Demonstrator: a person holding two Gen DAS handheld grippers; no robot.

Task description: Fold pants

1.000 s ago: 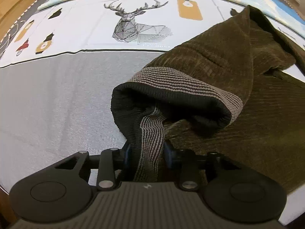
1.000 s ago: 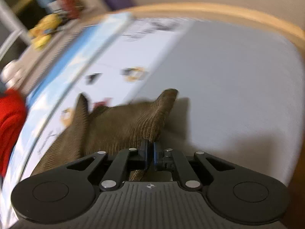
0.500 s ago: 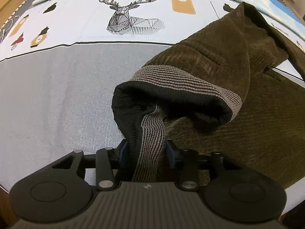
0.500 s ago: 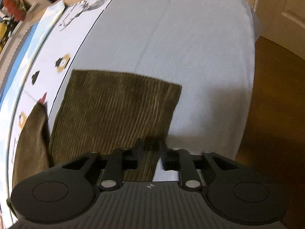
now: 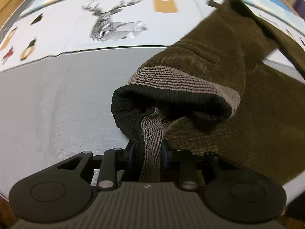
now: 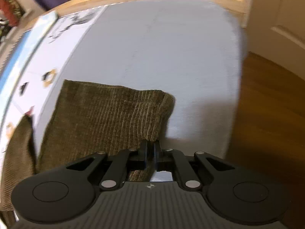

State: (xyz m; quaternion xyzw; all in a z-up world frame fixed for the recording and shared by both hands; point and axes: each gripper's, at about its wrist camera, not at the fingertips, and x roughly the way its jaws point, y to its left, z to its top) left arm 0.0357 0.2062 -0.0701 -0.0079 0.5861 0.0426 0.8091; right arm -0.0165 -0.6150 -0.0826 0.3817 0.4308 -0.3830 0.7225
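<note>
Left wrist view: we see our left gripper (image 5: 147,150) with its jaws closing on the striped waistband (image 5: 183,83) of the olive corduroy pants (image 5: 219,57), the band bunched between the pads. The pants lie on the grey bed cover (image 5: 57,99), running up to the right; a deer print (image 5: 112,26) sits beyond.

Right wrist view: our right gripper (image 6: 150,150) is closing, pinching the corner of a pant leg hem (image 6: 114,114), which lies flat on the bed cover (image 6: 171,57) near its edge, wooden floor (image 6: 266,105) beside it.
</note>
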